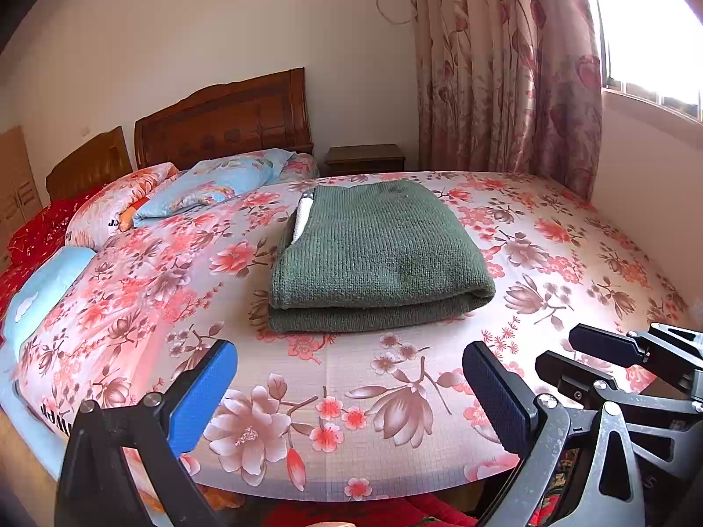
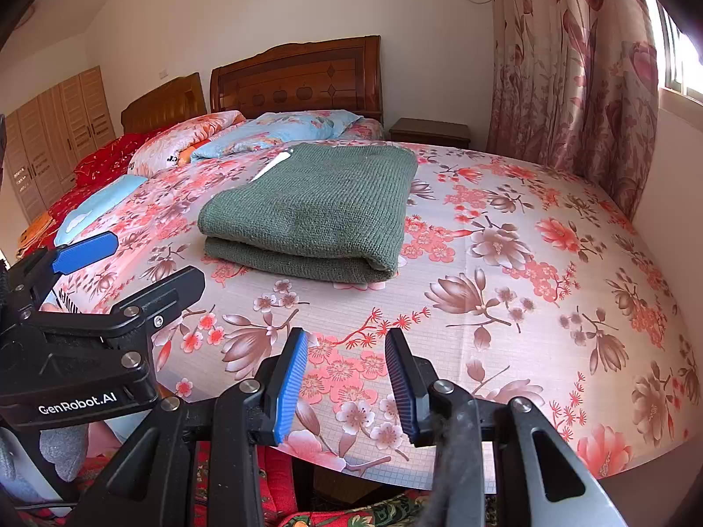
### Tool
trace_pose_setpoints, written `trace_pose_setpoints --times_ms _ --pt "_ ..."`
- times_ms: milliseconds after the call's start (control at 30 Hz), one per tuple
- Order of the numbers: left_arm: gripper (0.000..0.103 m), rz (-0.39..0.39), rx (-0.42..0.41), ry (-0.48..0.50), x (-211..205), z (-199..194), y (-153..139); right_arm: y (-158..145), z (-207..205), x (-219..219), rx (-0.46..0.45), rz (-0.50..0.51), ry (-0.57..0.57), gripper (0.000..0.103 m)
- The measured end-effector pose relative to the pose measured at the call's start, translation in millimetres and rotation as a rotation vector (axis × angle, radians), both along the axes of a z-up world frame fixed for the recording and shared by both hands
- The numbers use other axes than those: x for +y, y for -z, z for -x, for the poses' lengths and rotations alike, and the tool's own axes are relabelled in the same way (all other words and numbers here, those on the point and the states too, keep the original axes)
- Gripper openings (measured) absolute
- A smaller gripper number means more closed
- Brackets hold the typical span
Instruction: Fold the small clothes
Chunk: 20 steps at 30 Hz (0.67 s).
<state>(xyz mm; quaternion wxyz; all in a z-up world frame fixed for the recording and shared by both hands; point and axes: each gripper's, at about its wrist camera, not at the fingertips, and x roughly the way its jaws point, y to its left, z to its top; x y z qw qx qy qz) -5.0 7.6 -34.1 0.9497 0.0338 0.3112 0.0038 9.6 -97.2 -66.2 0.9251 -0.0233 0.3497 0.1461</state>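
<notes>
Red bedding [image 1: 35,228] shows at the far left, next to a pale wardrobe [image 2: 57,127] and two wooden headboards [image 1: 224,118]. Pillows in orange and blue flower prints [image 1: 211,180] lie at the head of the bed. The left gripper [image 1: 351,395] hangs over the near edge of the flowered bedsheet [image 1: 395,395], its blue pads spread wide with nothing between them. The green knitted sweater [image 1: 378,254] lies folded into a neat rectangle in the middle of the bed, well apart from both grippers, with a bit of white showing at its far left corner. The right gripper [image 2: 347,386] is just beside the left one, also above the near edge of the sheet; its jaws stand partly apart and hold nothing. A dark nightstand [image 1: 364,158] sits beyond the bed. A floral curtain [image 1: 505,66] hangs by the bright window [image 1: 650,35] on the right.
</notes>
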Motion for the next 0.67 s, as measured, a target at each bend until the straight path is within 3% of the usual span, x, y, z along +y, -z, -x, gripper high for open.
trace_pose_setpoints --times_ms 667 --pt "0.103 -0.011 -0.084 0.012 -5.7 12.9 -13.5 -0.4 0.0 0.1 -0.001 0.000 -0.001 0.037"
